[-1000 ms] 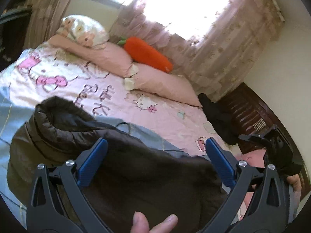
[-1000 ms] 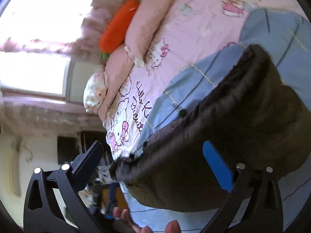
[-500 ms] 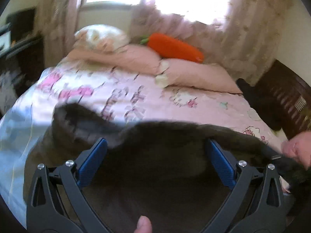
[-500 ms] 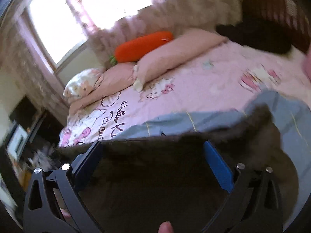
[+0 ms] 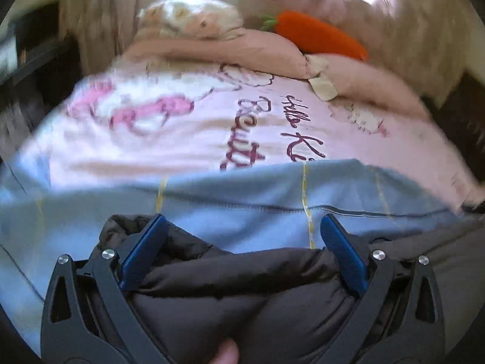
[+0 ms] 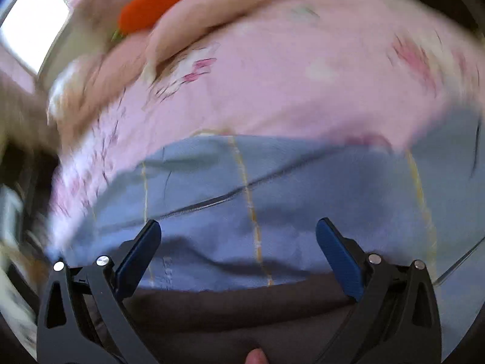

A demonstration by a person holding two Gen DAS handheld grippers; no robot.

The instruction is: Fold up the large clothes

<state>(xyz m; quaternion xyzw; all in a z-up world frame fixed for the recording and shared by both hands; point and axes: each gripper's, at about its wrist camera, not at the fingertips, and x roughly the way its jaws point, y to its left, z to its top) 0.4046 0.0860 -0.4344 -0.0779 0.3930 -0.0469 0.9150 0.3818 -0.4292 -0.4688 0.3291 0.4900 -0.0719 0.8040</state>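
A dark brown puffy jacket (image 5: pixel 242 297) lies bunched on the blue quilt (image 5: pixel 242 194) of the bed. In the left wrist view its folded bulk fills the space between the jaws of my left gripper (image 5: pixel 241 230), which stand wide open over it. In the right wrist view the jacket (image 6: pixel 242 312) shows as a dark band low between the wide open jaws of my right gripper (image 6: pixel 238 236). The blue-padded fingers (image 6: pixel 339 257) hover above its far edge. Both views are blurred by motion.
A pink cartoon-print sheet (image 5: pixel 212 127) covers the far half of the bed. Pink pillows (image 5: pixel 242 51), a floral pillow (image 5: pixel 194 18) and an orange carrot plush (image 5: pixel 318 35) lie at the head. Dark furniture (image 5: pixel 33 60) stands at the left, curtains behind.
Both grippers have dropped low toward the bed with the jacket. The jacket, lifted and spread across both views before, now lies bunched on the blue quilt beneath the open jaws.
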